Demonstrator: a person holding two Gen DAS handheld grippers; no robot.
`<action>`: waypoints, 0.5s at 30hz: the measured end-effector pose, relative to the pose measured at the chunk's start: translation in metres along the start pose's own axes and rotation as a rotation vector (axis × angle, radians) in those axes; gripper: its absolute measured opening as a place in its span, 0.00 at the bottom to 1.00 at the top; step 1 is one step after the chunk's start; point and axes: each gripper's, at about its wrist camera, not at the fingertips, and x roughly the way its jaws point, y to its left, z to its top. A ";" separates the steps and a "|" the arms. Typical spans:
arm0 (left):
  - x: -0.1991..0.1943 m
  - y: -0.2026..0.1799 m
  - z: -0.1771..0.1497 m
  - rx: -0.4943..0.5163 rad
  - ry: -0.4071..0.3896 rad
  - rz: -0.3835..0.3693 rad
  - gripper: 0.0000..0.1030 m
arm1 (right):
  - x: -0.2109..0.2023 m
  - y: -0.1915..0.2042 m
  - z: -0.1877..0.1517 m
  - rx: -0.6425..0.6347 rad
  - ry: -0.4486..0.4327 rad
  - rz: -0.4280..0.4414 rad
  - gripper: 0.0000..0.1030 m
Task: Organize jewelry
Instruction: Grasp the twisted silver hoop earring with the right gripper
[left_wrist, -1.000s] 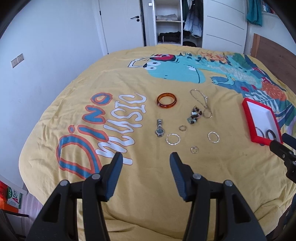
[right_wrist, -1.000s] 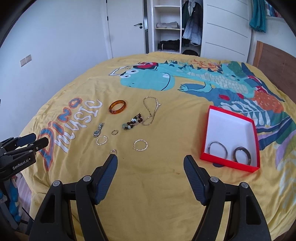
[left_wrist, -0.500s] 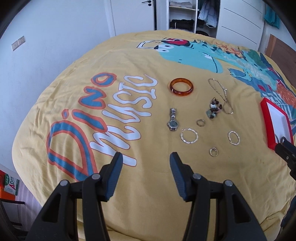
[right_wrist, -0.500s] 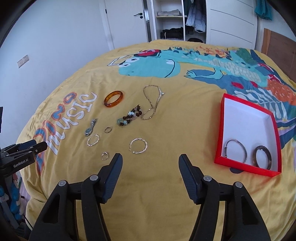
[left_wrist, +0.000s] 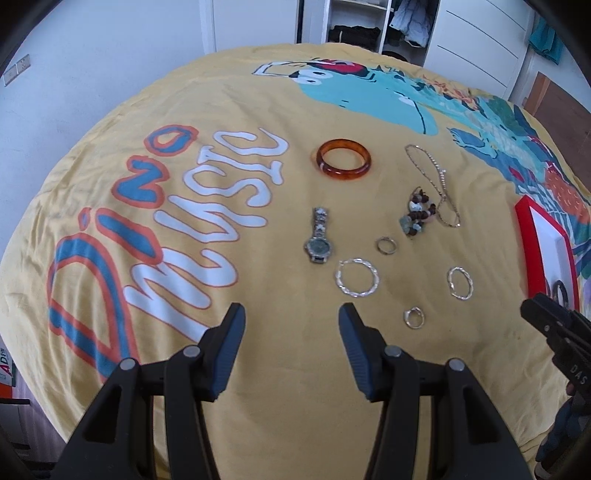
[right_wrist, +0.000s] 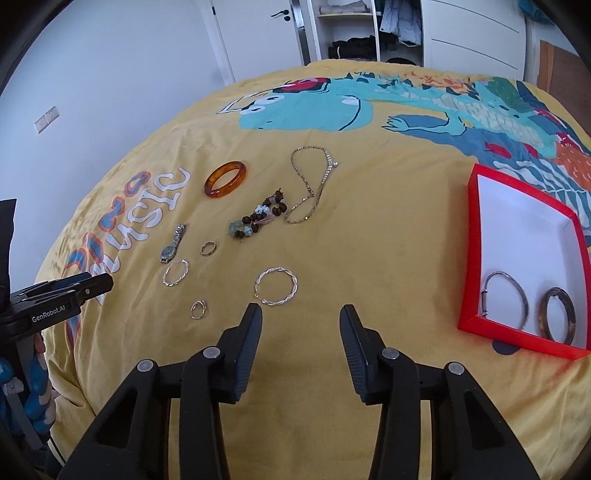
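Jewelry lies spread on a yellow bedspread: an amber bangle (left_wrist: 344, 159), a silver watch (left_wrist: 318, 240), a beaded bracelet (right_wrist: 258, 218), a chain necklace (right_wrist: 312, 184), a small ring (right_wrist: 208, 247), twisted silver hoops (right_wrist: 276, 286) (left_wrist: 357, 277) and a small earring (right_wrist: 198, 309). A red box (right_wrist: 476, 254) on the right holds a silver bangle (right_wrist: 506, 299) and a dark bangle (right_wrist: 557, 314). My left gripper (left_wrist: 291, 328) hovers open below the watch. My right gripper (right_wrist: 301, 325) hangs just below the twisted hoop, jaws closing, nothing between them.
The bedspread bears a teal dinosaur print (right_wrist: 306, 107) and "Dino music" lettering (left_wrist: 207, 206). Beyond the bed stand a white door (right_wrist: 255, 33) and an open wardrobe (right_wrist: 354, 29). The bed's near edge drops off just below both grippers.
Both grippers have come down and closer to the jewelry, which looks larger now. The right gripper's jaws have narrowed. The jewelry and box have not moved.
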 end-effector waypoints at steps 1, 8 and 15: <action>0.002 -0.004 -0.001 0.005 0.005 -0.015 0.49 | 0.004 0.000 0.000 -0.001 0.005 0.003 0.42; 0.018 -0.032 -0.009 0.060 0.056 -0.109 0.49 | 0.025 -0.005 0.003 -0.010 0.027 0.026 0.36; 0.039 -0.051 -0.006 0.078 0.099 -0.166 0.49 | 0.044 -0.009 0.012 -0.033 0.040 0.056 0.34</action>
